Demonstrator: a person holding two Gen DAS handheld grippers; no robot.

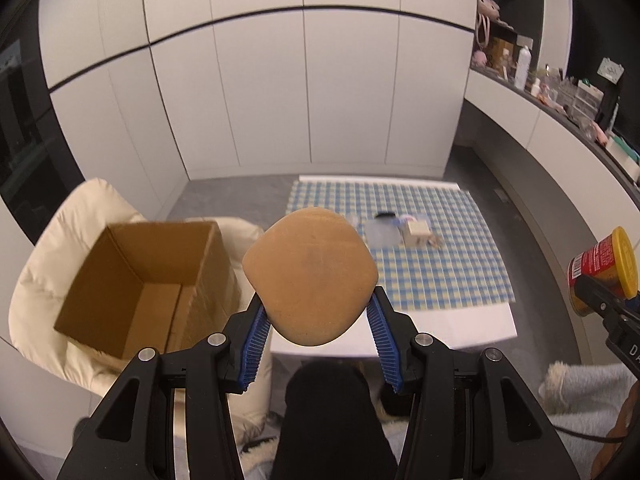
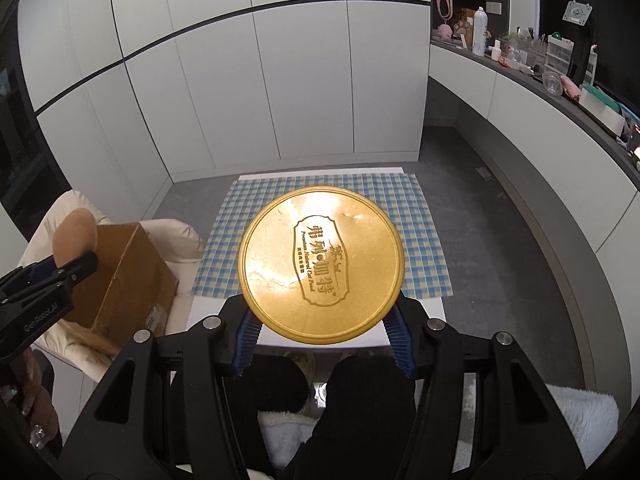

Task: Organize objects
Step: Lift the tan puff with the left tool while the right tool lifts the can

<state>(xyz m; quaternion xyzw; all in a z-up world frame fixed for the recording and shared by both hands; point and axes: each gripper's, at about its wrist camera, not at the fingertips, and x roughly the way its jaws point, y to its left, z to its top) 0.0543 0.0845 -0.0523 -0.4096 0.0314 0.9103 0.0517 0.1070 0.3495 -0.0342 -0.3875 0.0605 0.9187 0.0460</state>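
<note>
Holding sponge (image 1: pixel 310 276) beside box rim (image 1: pixel 160 226).

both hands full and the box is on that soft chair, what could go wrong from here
1. The cardboard box sits tilted on a puffy cream cushion, so dropping things in may tip or slide it.
2. The left gripper pinches only the lower edge of the brown rounded pad; it might pivot or slip out.
3. The right gripper holds the yellow-lidded can by its near end, so the can could sag or twist free.
</note>
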